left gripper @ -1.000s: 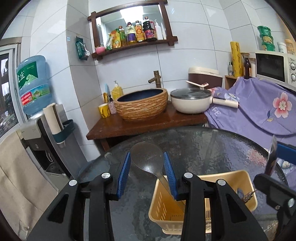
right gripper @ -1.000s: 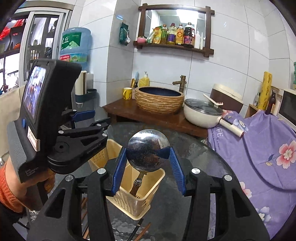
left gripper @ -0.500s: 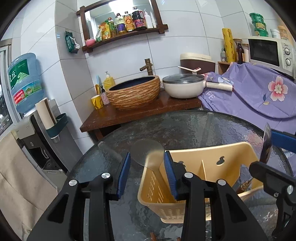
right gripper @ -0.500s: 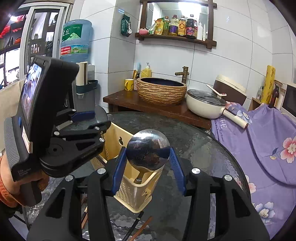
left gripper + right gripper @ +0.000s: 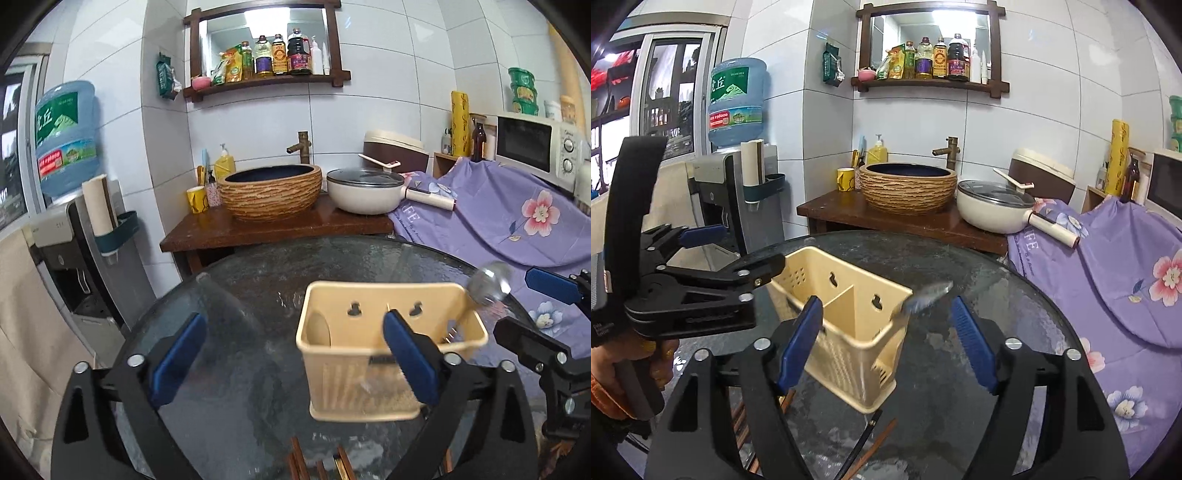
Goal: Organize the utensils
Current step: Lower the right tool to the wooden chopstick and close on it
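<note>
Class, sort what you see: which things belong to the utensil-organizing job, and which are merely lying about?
Job: beige utensil basket, metal ladle, spoon in basket, chopsticks on table.
Lying about: white pan, basin, yellow cup, microwave.

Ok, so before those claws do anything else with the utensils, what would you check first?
1. Left claw open and empty: ok.
2. Right claw open and empty: ok.
3. Pale spoon inside the caddy: ok.
4. Metal spoon settled in the caddy: cannot tell; it is blurred, with its bowl sticking out over the rim.
5. Caddy upright on the glass table: ok.
6. Chopsticks put away: not ok; they lie on the table in front of the caddy.
</note>
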The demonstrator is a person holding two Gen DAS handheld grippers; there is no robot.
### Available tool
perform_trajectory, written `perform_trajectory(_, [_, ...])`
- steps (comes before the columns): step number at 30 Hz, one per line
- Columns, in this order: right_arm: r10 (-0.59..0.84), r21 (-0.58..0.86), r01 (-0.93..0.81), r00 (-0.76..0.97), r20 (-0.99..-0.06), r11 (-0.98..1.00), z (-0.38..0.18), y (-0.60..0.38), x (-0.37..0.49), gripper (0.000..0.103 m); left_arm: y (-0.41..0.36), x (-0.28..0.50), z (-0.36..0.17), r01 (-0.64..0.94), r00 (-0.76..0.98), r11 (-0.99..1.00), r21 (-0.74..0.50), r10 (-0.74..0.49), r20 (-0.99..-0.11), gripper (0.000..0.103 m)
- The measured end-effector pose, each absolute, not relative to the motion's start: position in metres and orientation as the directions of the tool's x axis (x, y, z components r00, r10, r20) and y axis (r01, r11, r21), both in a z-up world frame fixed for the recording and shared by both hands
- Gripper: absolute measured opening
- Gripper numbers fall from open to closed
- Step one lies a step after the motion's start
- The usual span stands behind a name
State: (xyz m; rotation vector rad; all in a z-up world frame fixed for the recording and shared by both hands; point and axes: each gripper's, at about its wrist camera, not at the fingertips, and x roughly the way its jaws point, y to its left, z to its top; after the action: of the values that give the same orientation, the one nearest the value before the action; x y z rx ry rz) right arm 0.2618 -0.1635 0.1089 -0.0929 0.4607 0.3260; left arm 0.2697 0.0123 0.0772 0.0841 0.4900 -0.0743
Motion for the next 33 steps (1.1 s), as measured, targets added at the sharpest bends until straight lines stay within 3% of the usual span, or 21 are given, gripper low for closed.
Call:
perform_trajectory(4, [0.292,-0.002,-0.338,0.817,-0.497,0.941,0.093,-0.168,0.241,0.074,0.023,0.245,0.062,0.086,0.855,0.996,0.031,-0.058,-0.515,0.097])
perform_trajectory(10, [0.272,0.034,-0.330,0.711,-0.648,0.943,0.047,-0.168,0.227,0.073,0.032,0.215,0.025,0.052,0.805,0.997,0.061,-0.006,-0.593,0.097])
perform_trajectory(14, [0.265,0.077,-0.309,0.630,-0.730,0.948,0.010,-0.173,0.222,0.057,0.042,0.206,-0.003,0.031,0.755,0.997,0.065,0.019,-0.656,0.095])
perform_trajectory(20, [0.274,0.133,-0.281,0.554,-0.786,0.950,-0.021,-0.174,0.221,0.046,0.051,0.198,-0.031,0.024,0.700,0.999,0.021,-0.001,-0.714,0.088])
perform_trajectory(25, [0.259,0.153,-0.232,0.548,-0.795,0.961,-0.023,-0.175,0.237,0.038,0.054,0.205,-0.041,0.013,0.670,1.000,0.015,0.003,-0.742,0.070])
perform_trajectory(33, [0.222,0.156,-0.168,0.518,-0.826,0.973,-0.031,-0.173,0.270,0.030,0.047,0.227,-0.045,0.021,0.637,0.999,0.033,0.012,-0.771,0.052])
